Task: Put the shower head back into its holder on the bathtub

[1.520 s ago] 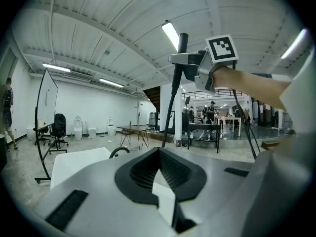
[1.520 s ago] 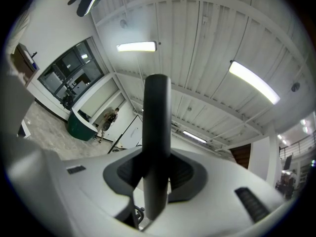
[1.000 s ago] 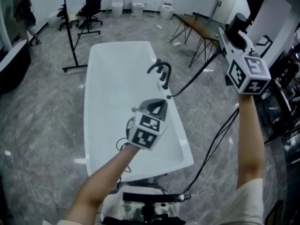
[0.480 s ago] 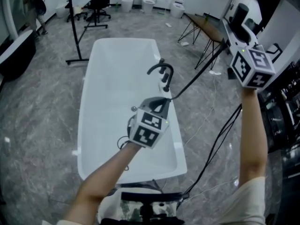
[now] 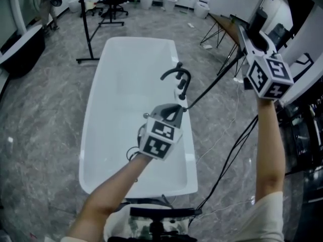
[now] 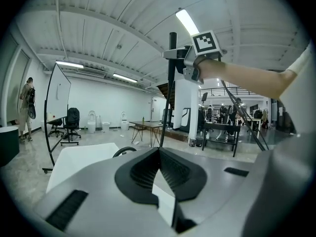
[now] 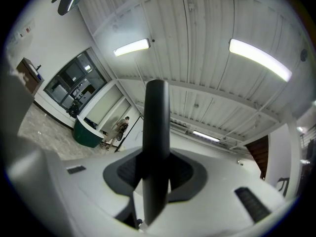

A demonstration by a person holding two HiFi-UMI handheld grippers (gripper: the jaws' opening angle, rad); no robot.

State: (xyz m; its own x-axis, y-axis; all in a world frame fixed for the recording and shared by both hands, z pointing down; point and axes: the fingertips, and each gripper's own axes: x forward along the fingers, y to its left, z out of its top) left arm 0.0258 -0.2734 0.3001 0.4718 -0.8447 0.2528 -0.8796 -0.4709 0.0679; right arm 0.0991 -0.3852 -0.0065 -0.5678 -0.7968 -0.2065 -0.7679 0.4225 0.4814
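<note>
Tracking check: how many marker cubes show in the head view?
2. One cube is over the tub's near end; the other is raised at right, off the tub. None looks hidden.

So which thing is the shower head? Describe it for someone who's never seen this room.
Start at the white bathtub and follow the black hose up from its right rim to the right gripper. The shower head is the straight black stick clamped there, held in the air, unlike the curved black faucet fixed on the rim.
</note>
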